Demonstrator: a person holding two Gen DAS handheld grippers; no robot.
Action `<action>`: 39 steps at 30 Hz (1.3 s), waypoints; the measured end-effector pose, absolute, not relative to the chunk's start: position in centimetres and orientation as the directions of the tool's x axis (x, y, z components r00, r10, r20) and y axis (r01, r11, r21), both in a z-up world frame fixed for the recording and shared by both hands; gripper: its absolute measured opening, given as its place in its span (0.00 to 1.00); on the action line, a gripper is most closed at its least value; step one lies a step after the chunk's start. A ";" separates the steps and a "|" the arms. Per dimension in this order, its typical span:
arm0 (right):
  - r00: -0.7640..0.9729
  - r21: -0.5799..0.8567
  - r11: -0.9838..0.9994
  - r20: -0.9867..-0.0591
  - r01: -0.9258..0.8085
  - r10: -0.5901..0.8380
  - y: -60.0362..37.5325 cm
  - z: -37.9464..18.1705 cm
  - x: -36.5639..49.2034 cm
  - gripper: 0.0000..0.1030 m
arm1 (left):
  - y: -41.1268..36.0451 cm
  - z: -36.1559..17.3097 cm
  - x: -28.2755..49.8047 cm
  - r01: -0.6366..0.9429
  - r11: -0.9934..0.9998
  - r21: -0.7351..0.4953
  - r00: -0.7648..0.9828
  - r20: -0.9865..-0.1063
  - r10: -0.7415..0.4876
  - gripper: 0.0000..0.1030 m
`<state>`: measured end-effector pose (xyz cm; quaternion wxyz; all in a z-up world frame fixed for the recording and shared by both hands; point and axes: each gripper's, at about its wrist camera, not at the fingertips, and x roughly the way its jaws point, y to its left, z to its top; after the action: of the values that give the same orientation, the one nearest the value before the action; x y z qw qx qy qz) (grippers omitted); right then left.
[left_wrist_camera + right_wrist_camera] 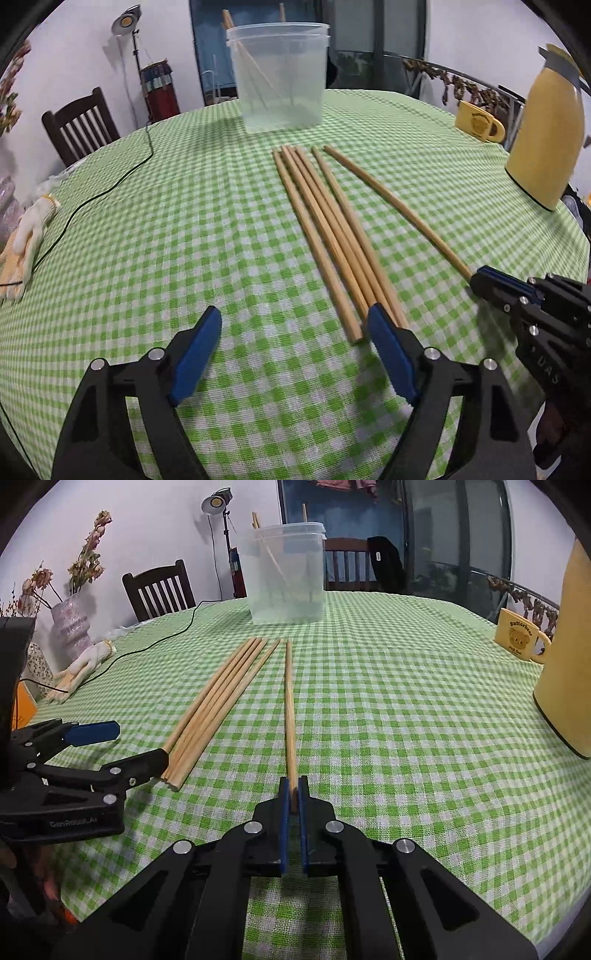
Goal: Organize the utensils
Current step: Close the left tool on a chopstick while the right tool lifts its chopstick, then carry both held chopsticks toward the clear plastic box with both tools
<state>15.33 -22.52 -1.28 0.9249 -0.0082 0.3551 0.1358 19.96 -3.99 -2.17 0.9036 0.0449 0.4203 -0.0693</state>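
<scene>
1. From my seat at the remote station, my right gripper (293,794) has its jaws pinching the near end of a single chopstick (290,709), which lies on the green checked table (406,738) and points away toward the far side.

2. My left gripper (293,325) hangs low over the table with its jaws spread apart and nothing pressed between them; its right finger (391,354) sits over the near ends of the loose chopsticks.

3. Those loose chopsticks (332,240) lie side by side in a tight group on the cloth, just left of the single one in my right gripper, their far tips fanning slightly toward the middle of the table.

4. Beyond them, near the far edge, stands a clear plastic tub (280,77) with a few chopsticks already leaning upright inside it.

5. To the right stand a tall yellow jug (546,125) and, behind it, a yellow bear mug (521,637).

6. On the left edge of the table lies a white work glove (31,225), with a thin black cable (110,184) running across the cloth beside it.

7. Dark wooden chairs (159,589) are drawn up on the far side, and a lamp on a stand (218,502) rises against the white wall.
</scene>
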 end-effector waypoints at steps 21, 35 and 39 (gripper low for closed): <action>0.737 0.058 0.961 -0.630 -0.271 0.246 -22.1 -1.5 15.0 0.05 | -4.3 -2.1 18.6 0.162 0.986 0.030 0.652 -0.754 -0.085 0.11; 0.787 -0.006 0.958 -0.572 -0.288 0.233 -21.5 2.1 14.5 0.04 | -0.5 1.4 17.5 0.154 0.984 -0.094 0.689 -0.703 -0.175 0.03; 0.822 -0.032 0.959 -0.524 -0.282 0.224 -21.6 4.5 14.7 0.04 | 0.5 3.7 17.0 0.165 0.981 -0.106 0.723 -0.664 -0.193 0.03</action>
<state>14.67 -21.63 4.55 0.9529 -0.0538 0.2674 0.1328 17.01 0.53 3.67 0.9278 -0.0197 0.3597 -0.0964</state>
